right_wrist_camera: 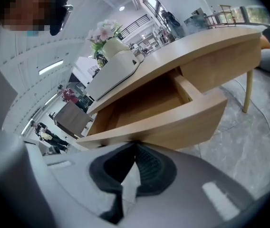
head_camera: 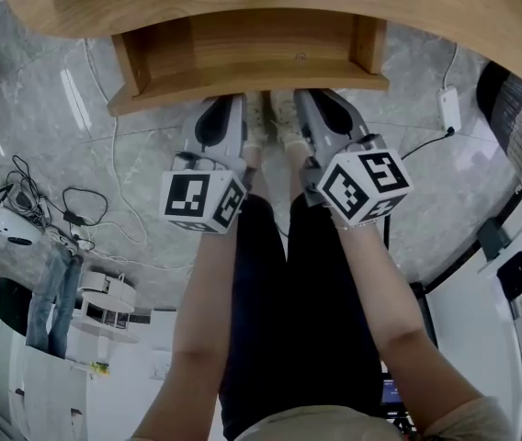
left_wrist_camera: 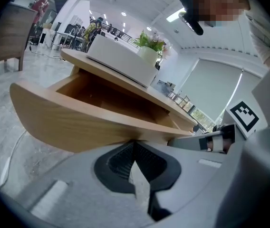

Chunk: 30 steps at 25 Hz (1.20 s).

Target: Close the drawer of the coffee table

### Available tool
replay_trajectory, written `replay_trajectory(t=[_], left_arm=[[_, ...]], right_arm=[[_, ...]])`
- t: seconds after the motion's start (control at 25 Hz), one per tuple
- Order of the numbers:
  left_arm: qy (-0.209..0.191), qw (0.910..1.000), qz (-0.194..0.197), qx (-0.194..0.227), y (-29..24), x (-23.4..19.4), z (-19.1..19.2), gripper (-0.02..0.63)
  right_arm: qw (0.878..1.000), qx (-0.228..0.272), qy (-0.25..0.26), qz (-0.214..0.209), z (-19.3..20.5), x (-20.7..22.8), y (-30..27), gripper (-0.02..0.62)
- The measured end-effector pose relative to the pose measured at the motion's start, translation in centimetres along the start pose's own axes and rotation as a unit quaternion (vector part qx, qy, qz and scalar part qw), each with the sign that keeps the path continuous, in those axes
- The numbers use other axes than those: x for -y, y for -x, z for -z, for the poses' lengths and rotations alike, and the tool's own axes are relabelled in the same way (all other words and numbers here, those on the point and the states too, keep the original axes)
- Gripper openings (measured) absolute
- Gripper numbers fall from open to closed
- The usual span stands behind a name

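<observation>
A: Drawer status?

B: The drawer (head_camera: 243, 58) stands pulled out from under the coffee table (head_camera: 445, 7), at 12 o'clock in the head view, with its wooden inside exposed. Its front panel faces the person.

A: Left gripper?

B: The left gripper (head_camera: 229, 101) is clenched, jaw tips pressed together with nothing between them. In the left gripper view the tips meet right at the lower edge of the drawer's front and appear to touch it.

A: Right gripper?

B: Same reading. The right gripper (head_camera: 312, 95) is pinched closed and empty, with its tips against the drawer's front just beside the left one.

A: Surroundings?

B: A white box (left_wrist_camera: 120, 61) sits on the table top. There are cables (head_camera: 77, 205) on the grey floor (head_camera: 151, 173) at 9 o'clock and a white plug block (head_camera: 448, 108) at 2 o'clock.
</observation>
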State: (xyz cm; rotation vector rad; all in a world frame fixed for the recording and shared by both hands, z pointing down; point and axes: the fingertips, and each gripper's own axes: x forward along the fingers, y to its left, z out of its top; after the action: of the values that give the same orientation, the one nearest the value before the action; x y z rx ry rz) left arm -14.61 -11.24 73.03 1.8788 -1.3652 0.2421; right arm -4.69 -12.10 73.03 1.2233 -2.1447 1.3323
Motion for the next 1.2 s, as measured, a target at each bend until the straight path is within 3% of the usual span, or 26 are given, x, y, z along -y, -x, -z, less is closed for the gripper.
replay_trajectory(t=[0.6,0.92,1.2], left_arm=[[0.032,0.9991,-0.019,0.023,-1.6,-0.5,-2.7,0.002],[0.021,0.9994,-0.023,0.018,-2.1,-0.7,-3.2,0.002],[0.037,0.999,-0.015,0.02,-3.0,-0.9,-4.1,0.002]], right_arm=[[1.0,0.016,-0.013,-0.019,-2.9,-0.3,-1.2,0.002],[1.0,0.024,0.005,-0.013,-3.5,-0.3,-1.6,0.002],[1.0,0.023,0.001,0.001,-4.6,-0.1,-2.3,0.002]])
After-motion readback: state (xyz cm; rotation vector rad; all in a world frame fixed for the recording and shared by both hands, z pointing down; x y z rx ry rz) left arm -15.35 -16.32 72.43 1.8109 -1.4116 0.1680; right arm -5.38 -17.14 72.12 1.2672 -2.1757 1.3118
